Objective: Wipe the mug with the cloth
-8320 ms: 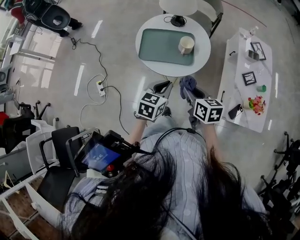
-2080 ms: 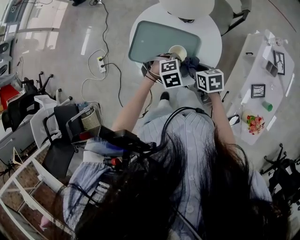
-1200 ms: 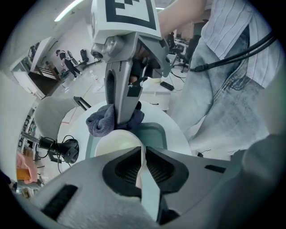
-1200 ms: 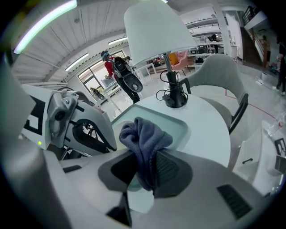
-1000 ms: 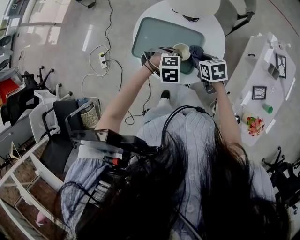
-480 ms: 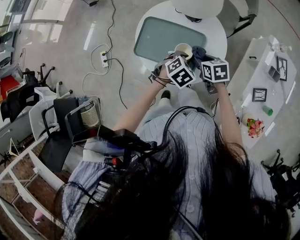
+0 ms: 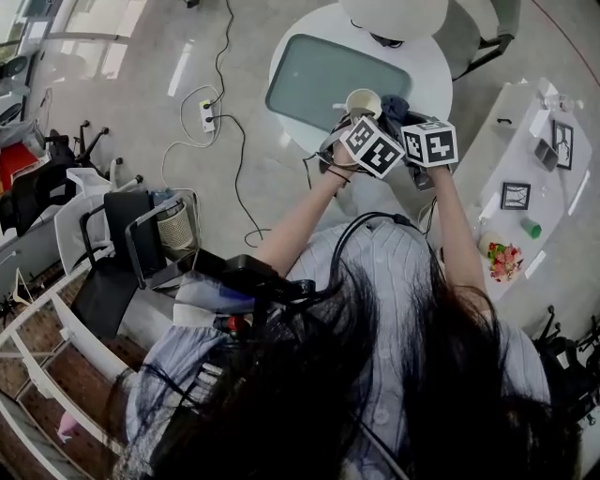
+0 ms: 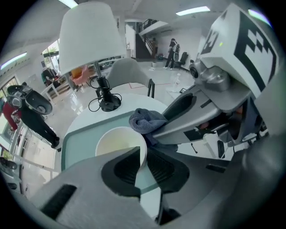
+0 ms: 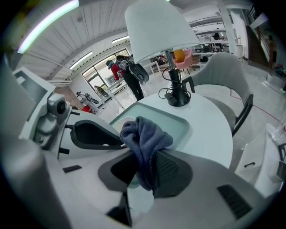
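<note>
A cream mug (image 7: 364, 101) is held above the near edge of the teal tray (image 7: 314, 77). My left gripper (image 7: 355, 119) is shut on the mug's wall (image 8: 119, 144), one pad inside the rim and one outside; its jaws (image 8: 143, 157) have just been opening a little with the wall still between them. My right gripper (image 7: 400, 111) is shut on a bunched blue-grey cloth (image 9: 144, 137). The cloth (image 8: 148, 120) rests against the far side of the mug's rim. In the right gripper view only a sliver of the mug (image 9: 125, 122) shows behind the cloth.
A round white table (image 7: 431, 80) carries the tray and a white-shaded lamp (image 7: 394, 14). A grey chair (image 7: 478, 33) stands behind it. A white side table (image 7: 525, 150) with small items is at the right. Cables and a power strip (image 7: 207, 115) lie on the floor at the left.
My left gripper has rolled about its own line, turning its marker cube, and shifted slightly right with the mug. The right gripper and cloth have stayed put.
</note>
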`<state>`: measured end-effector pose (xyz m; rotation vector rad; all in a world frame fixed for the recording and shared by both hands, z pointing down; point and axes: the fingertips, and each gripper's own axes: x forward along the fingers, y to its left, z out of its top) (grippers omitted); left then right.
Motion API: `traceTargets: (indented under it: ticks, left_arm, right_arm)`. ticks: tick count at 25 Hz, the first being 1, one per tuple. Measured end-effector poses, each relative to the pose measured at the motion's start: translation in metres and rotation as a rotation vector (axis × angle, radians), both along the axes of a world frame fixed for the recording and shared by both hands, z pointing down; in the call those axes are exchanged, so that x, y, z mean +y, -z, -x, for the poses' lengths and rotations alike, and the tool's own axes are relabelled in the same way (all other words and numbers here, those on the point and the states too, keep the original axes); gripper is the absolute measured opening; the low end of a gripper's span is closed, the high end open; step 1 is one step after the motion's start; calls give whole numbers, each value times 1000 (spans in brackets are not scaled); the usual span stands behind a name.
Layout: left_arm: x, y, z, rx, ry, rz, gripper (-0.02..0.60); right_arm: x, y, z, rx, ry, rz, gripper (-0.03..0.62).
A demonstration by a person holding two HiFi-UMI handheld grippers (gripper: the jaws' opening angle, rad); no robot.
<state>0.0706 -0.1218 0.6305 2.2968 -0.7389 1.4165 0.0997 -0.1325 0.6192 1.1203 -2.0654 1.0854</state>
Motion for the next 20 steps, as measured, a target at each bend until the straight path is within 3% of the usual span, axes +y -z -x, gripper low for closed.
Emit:
traceTargets:
  ticks: [4,14,20]
  left_arm:
    - [2,-3,-1,-38,-96,-10,51]
    - [13,-4,20,-82,-459,55,40]
    - [18,-4,34,-120,-663,50,40]
  right_arm:
    - [0,-2,-1,-2,39,0,98]
    - [2,-4,11,21,189,2,98]
    - [5,-4,18,25,208,8,98]
